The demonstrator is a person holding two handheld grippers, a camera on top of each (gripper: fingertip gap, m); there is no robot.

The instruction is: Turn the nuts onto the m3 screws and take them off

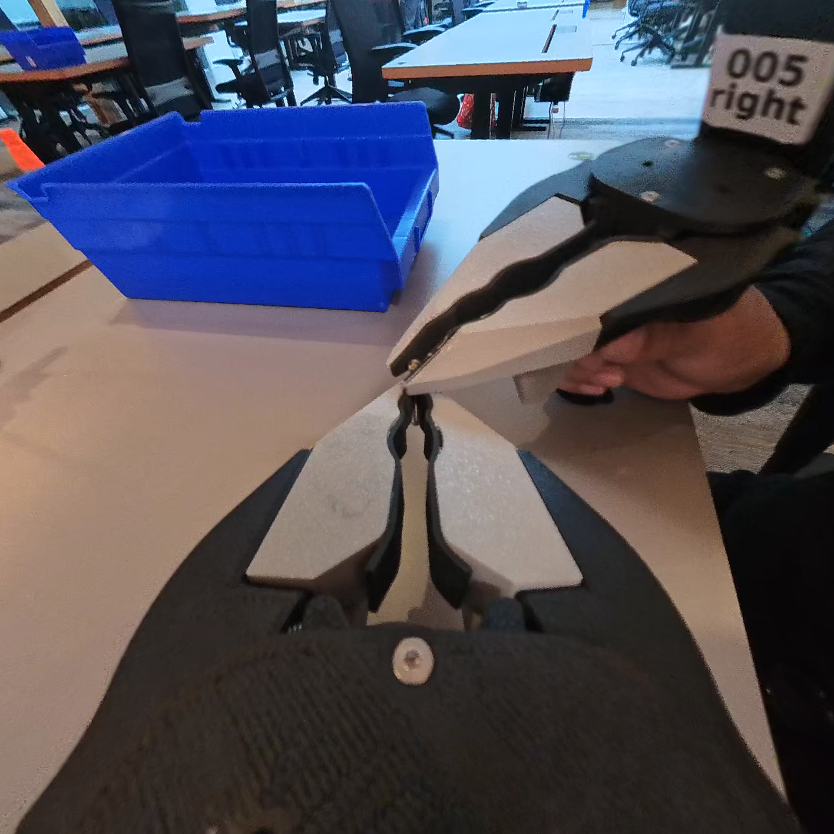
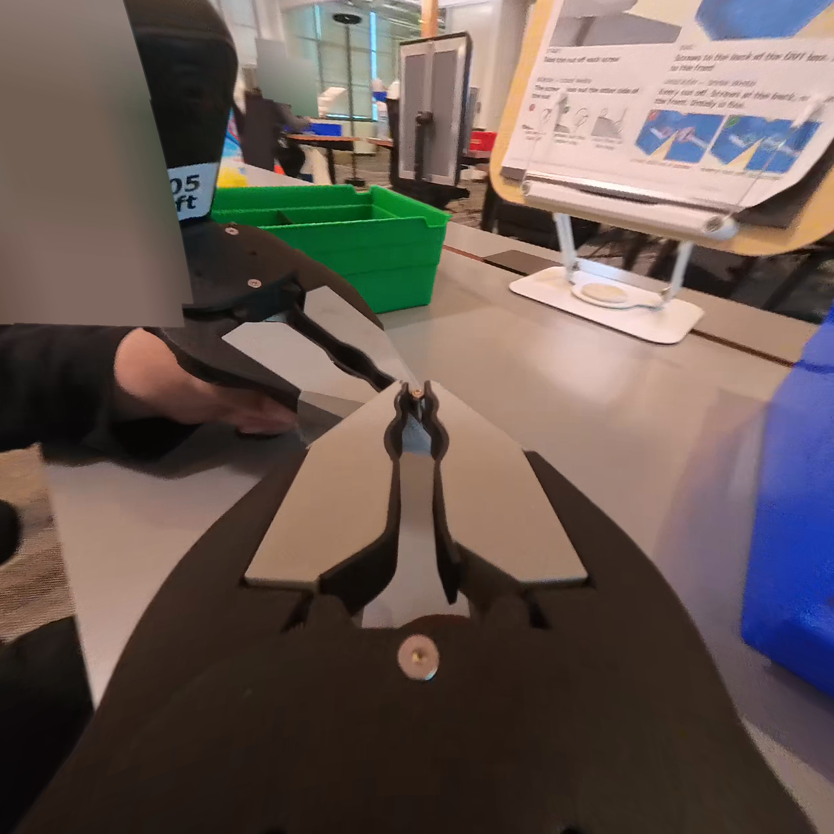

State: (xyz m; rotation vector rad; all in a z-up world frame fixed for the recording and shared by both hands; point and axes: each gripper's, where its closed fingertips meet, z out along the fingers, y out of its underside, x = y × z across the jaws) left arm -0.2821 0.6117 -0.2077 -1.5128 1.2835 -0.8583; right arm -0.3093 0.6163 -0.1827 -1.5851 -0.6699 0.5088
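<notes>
My left gripper (image 1: 414,403) is shut on a small dark screw (image 1: 414,411) that stands between its fingertips above the grey table (image 1: 180,406). My right gripper (image 1: 408,366) comes in from the right, tilted down, and is shut on a small metal nut (image 1: 413,362). Its tips meet the left tips, almost touching. In the right wrist view my right gripper (image 2: 417,395) pinches the small brass-tinted nut (image 2: 417,392), and the left gripper (image 2: 397,383) reaches in from the left. A hand holds each gripper. How far the nut sits on the screw is hidden.
A blue bin (image 1: 252,225) stands on the table behind and left of the grippers; it also shows at the right edge of the right wrist view (image 2: 794,519). A green divided bin (image 2: 361,243) and an instruction sheet on a white stand (image 2: 632,135) stand farther back. Office chairs and desks lie beyond. Both grippers' tips are close together, under 4 cm apart.
</notes>
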